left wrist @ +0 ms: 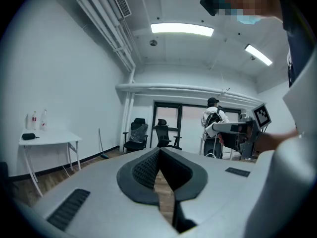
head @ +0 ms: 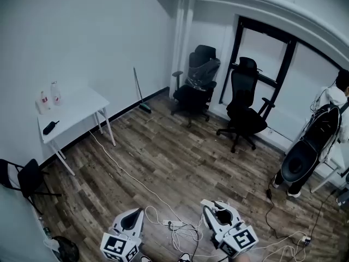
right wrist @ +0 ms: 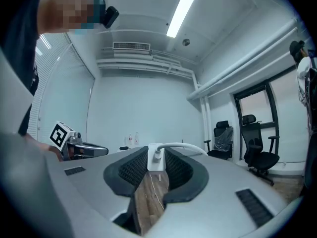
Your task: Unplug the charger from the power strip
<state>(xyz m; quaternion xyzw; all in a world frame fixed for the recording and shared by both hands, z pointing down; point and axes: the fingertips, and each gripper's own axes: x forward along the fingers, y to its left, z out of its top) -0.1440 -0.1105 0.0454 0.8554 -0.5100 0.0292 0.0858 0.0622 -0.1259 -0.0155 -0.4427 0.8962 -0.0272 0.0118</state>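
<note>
Charger is clamped between the jaws of the right gripper, with its white cable arced off to the right. It is held clear of the power strip, which is seen lying on the wood floor among loose cords, between the two grippers in the head view. Left gripper jaws are closed tip to tip, nothing held between them.
</note>
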